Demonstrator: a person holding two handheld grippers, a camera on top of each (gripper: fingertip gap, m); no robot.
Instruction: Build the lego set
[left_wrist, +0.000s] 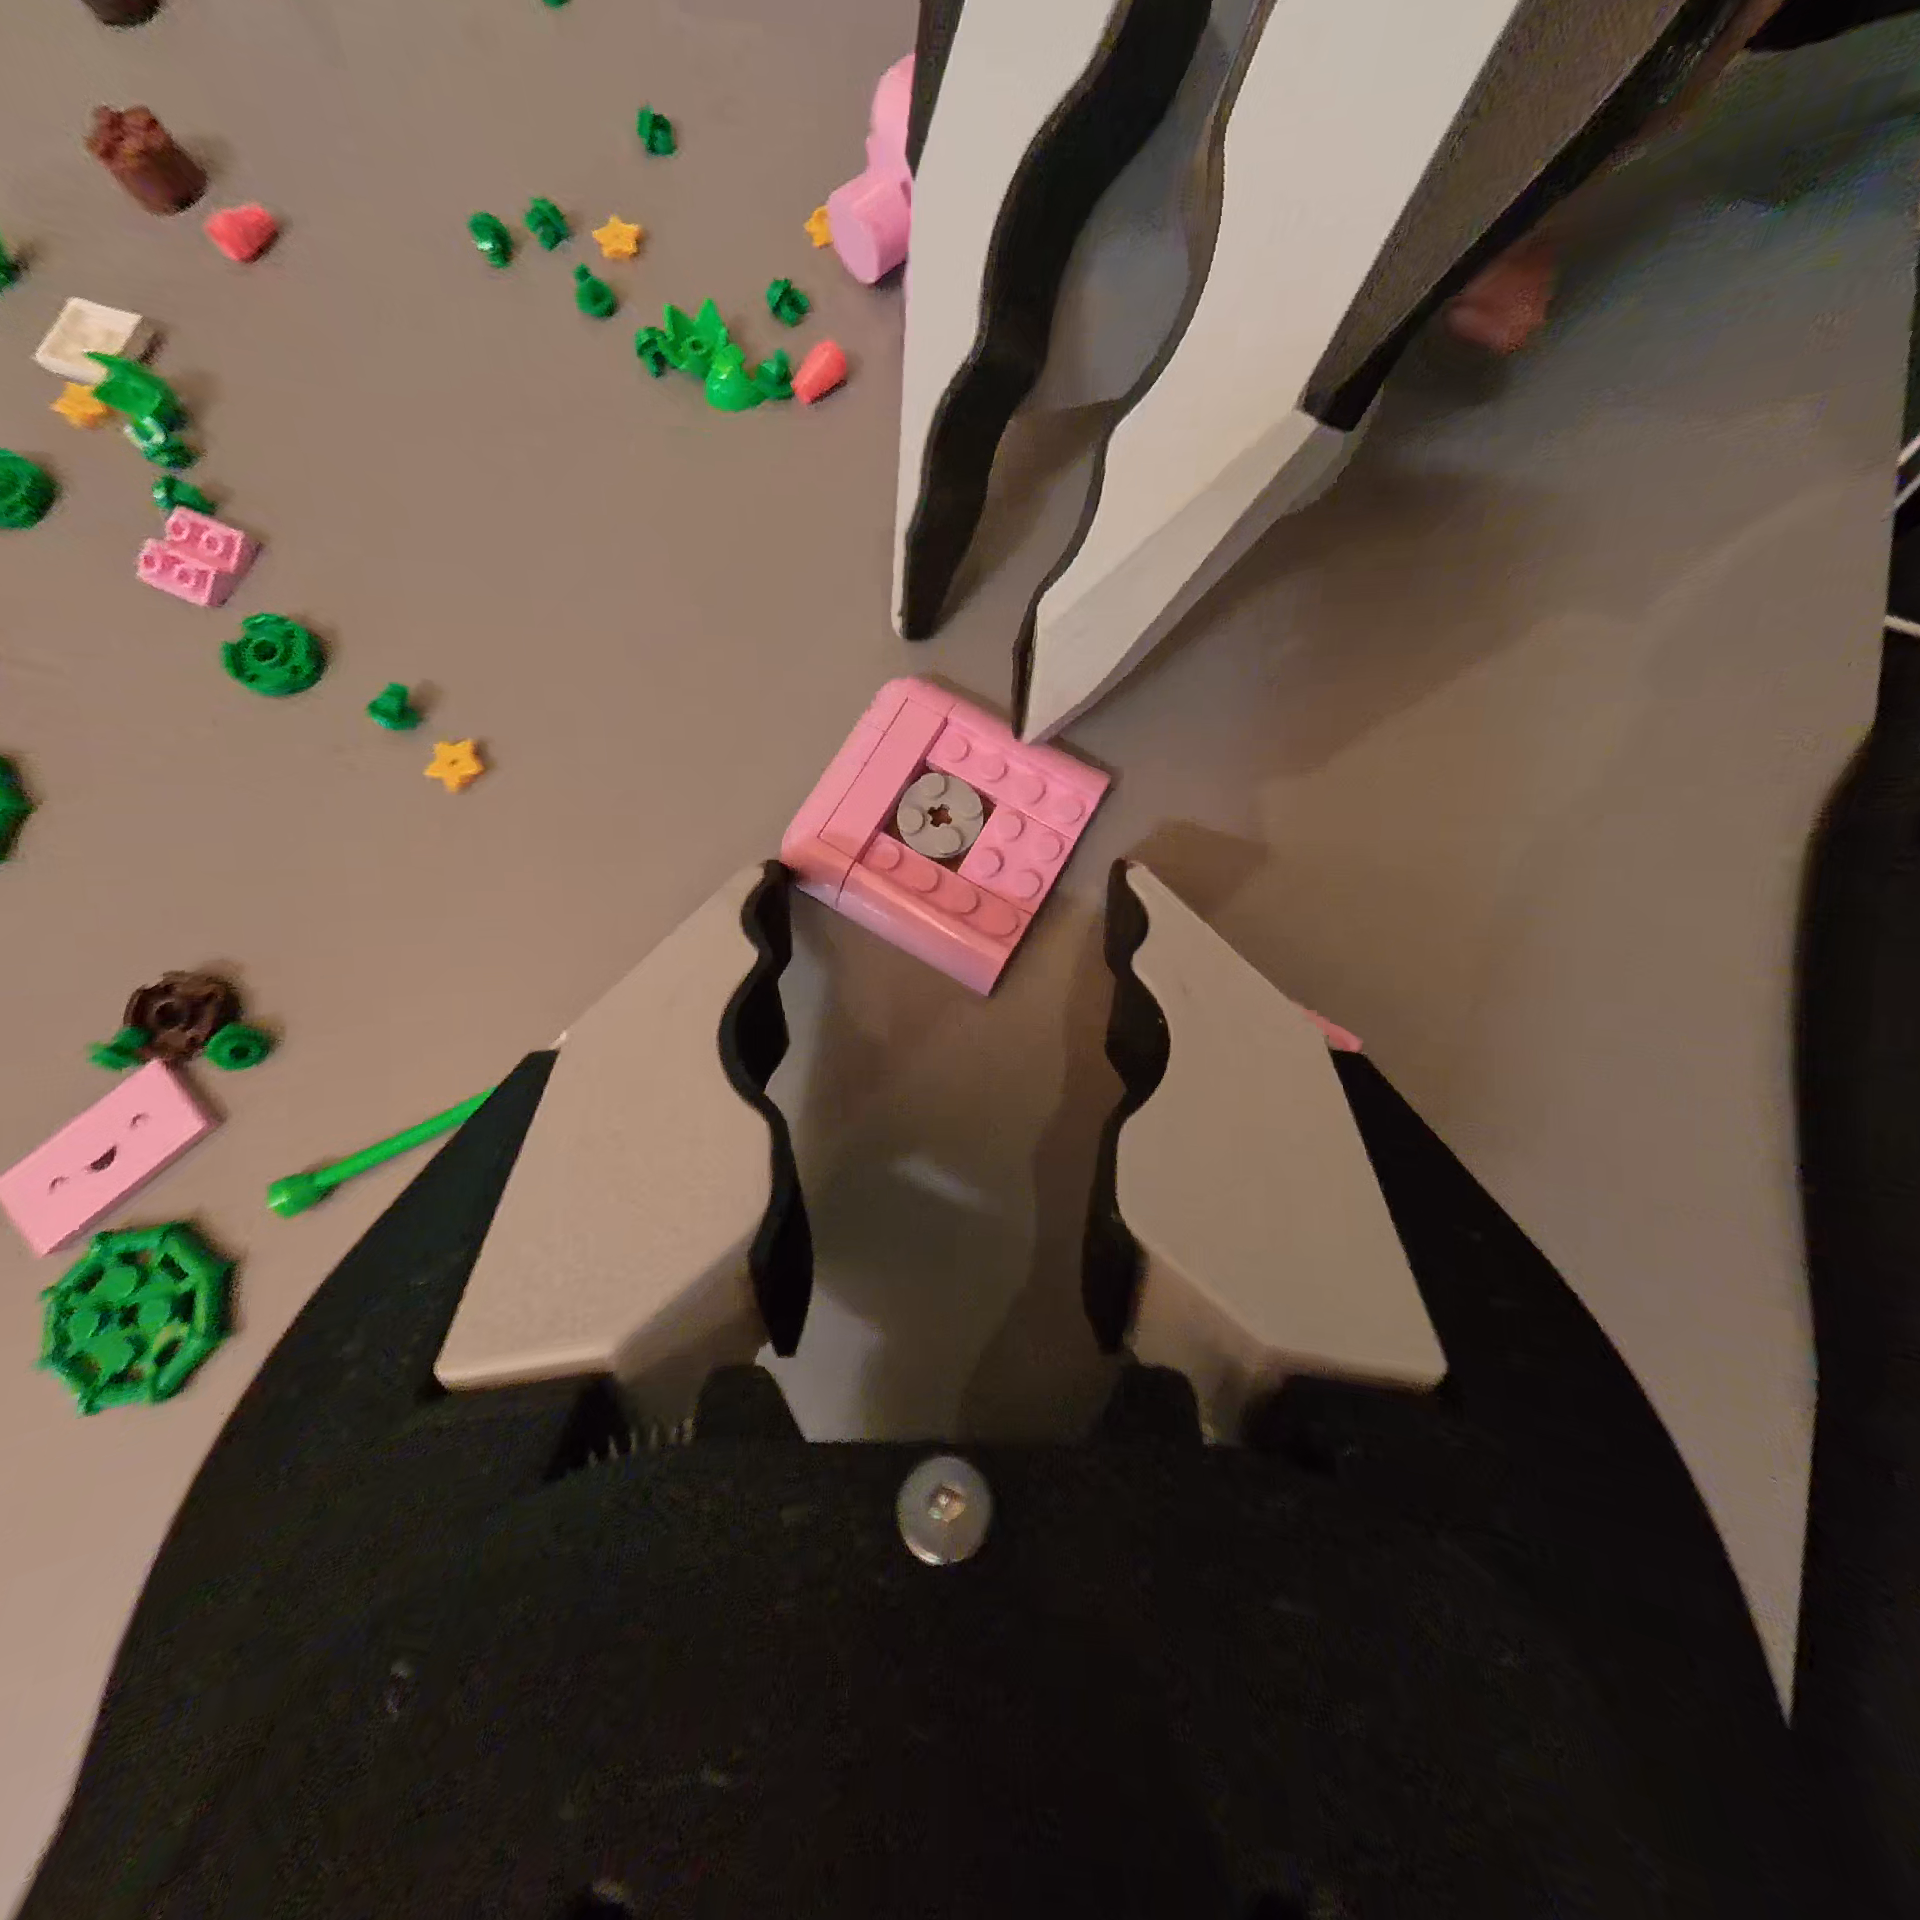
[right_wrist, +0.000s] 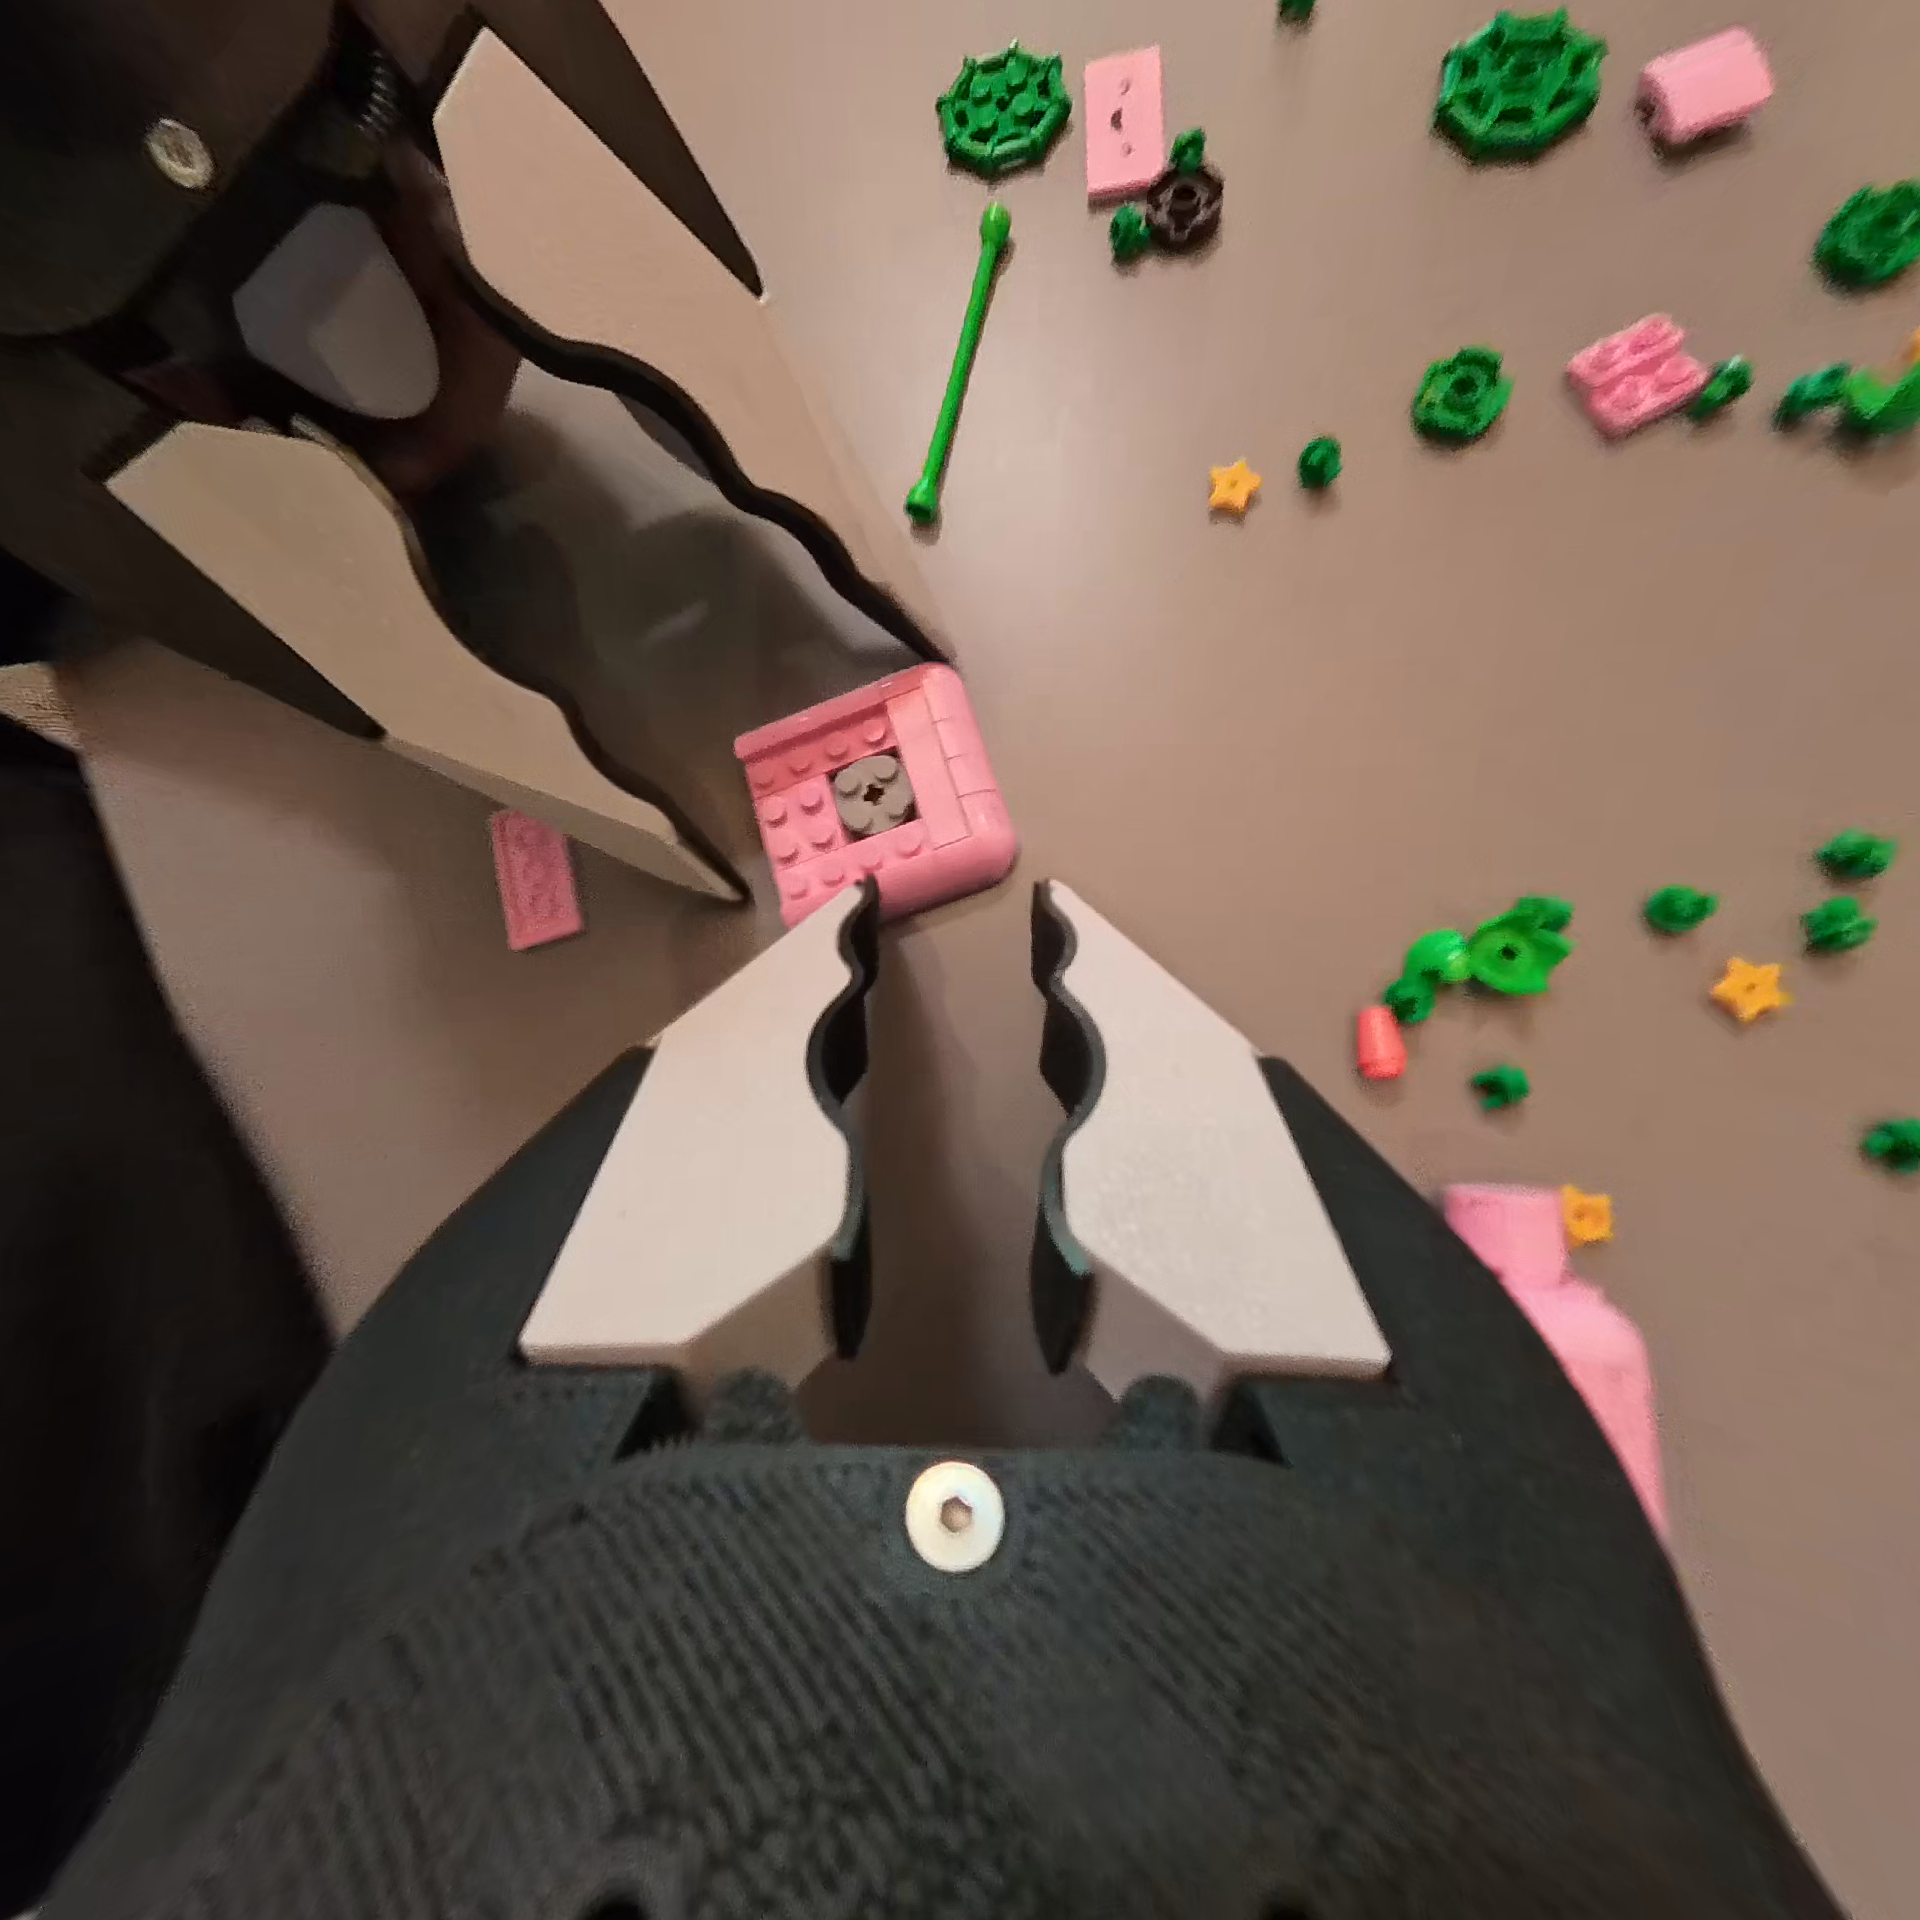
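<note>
Only partly built and sitting on the table (left_wrist: 540, 644): one small pink block (left_wrist: 940, 831) with a grey round piece (left_wrist: 938, 816) in its middle, both claws closing in on it from opposite sides, left claw (left_wrist: 940, 878) and right claw (right_wrist: 951, 899) alike spread wide and gripping nothing. Still lying loose around it and waiting to be fitted, by the look of things: green leaves (left_wrist: 717, 353), yellow stars (right_wrist: 1233, 485), a green rod (right_wrist: 961, 353), a pink face tile (left_wrist: 99, 1153) and more.

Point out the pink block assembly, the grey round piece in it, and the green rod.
pink block assembly (left_wrist: 1023, 779): left wrist view, studded top.
grey round piece (left_wrist: 937, 815): left wrist view, centre.
green rod (right_wrist: 961, 364): right wrist view, mid-shaft.
</note>
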